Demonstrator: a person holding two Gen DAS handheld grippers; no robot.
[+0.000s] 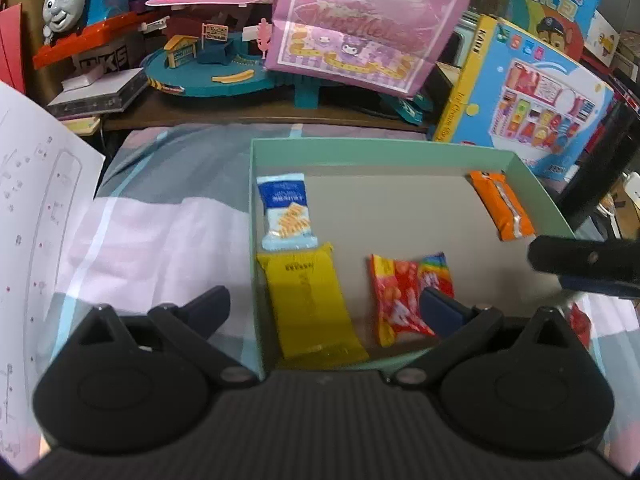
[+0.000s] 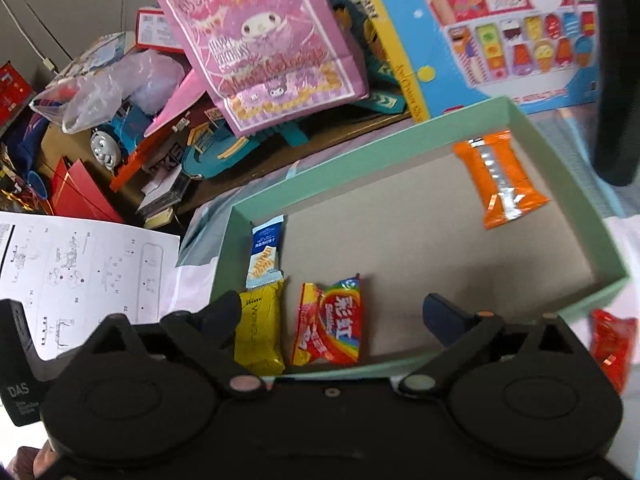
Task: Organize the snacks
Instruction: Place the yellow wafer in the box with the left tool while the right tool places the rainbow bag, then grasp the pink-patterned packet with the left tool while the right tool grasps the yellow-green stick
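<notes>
With both the left gripper [image 1: 325, 307] and right gripper [image 2: 332, 312] spread and empty, approach the red packet [image 2: 612, 344] (outside the green box [image 2: 560, 152], at 4 o'clock) squarely.

box floor [image 2: 420, 248]: bare from the centre out to 3 o'clock, room for a hand-held gripper.
9 o'clock wall: blue packet [image 2: 265, 255] and yellow packet [image 2: 259, 328] line it.
6 o'clock: rainbow candy bags [image 2: 334, 322] sit near the rim.
1 o'clock corner: orange packet [image 2: 498, 178].
12 o'clock, beyond the box: pink gift bag [image 2: 264, 44] and toy box [image 2: 500, 32] crowd the worktop.
</notes>
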